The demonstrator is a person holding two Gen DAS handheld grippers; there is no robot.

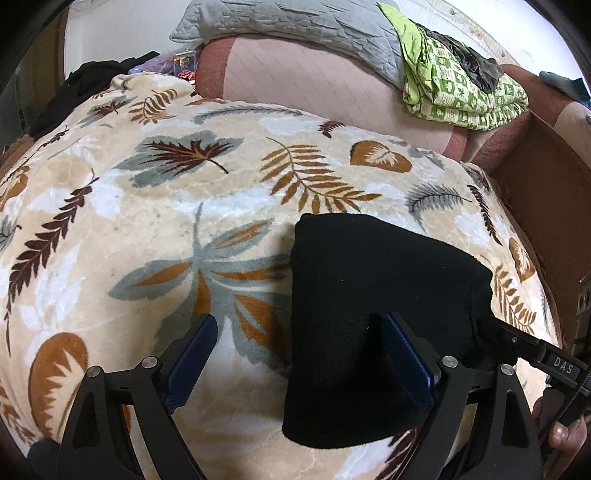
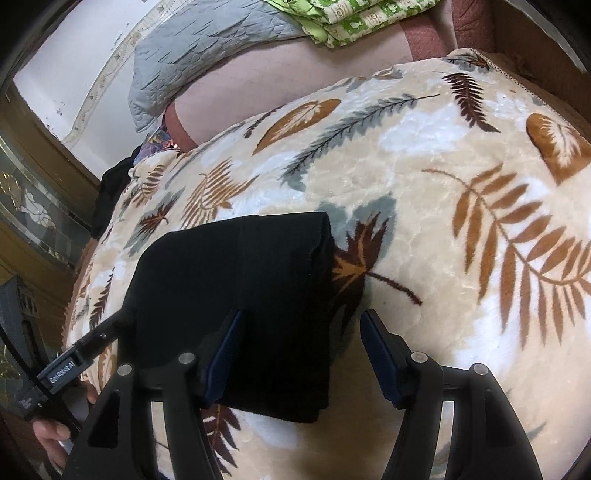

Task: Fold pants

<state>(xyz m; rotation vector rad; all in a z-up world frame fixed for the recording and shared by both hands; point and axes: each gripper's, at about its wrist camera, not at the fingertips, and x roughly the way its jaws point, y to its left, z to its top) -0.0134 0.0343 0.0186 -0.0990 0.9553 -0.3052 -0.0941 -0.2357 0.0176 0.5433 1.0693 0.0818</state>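
Note:
The black pants [image 1: 369, 302] lie folded into a compact block on the leaf-print blanket [image 1: 166, 206]. My left gripper [image 1: 299, 325] is open and hovers over the block's left edge, holding nothing. In the right wrist view the same pants [image 2: 240, 291] lie flat, and my right gripper [image 2: 301, 325] is open over the block's right edge, empty. The tip of the right gripper [image 1: 517, 343] shows at the pants' right side in the left wrist view. The left gripper [image 2: 85, 350] shows at their left side in the right wrist view.
A grey quilted pillow [image 1: 295, 26] and a green patterned folded cloth [image 1: 458, 81] lie on a pink sheet [image 1: 314, 88] at the back. Dark clothing [image 1: 92, 81] sits at the far left. A brown bed frame [image 1: 546, 206] runs along the right.

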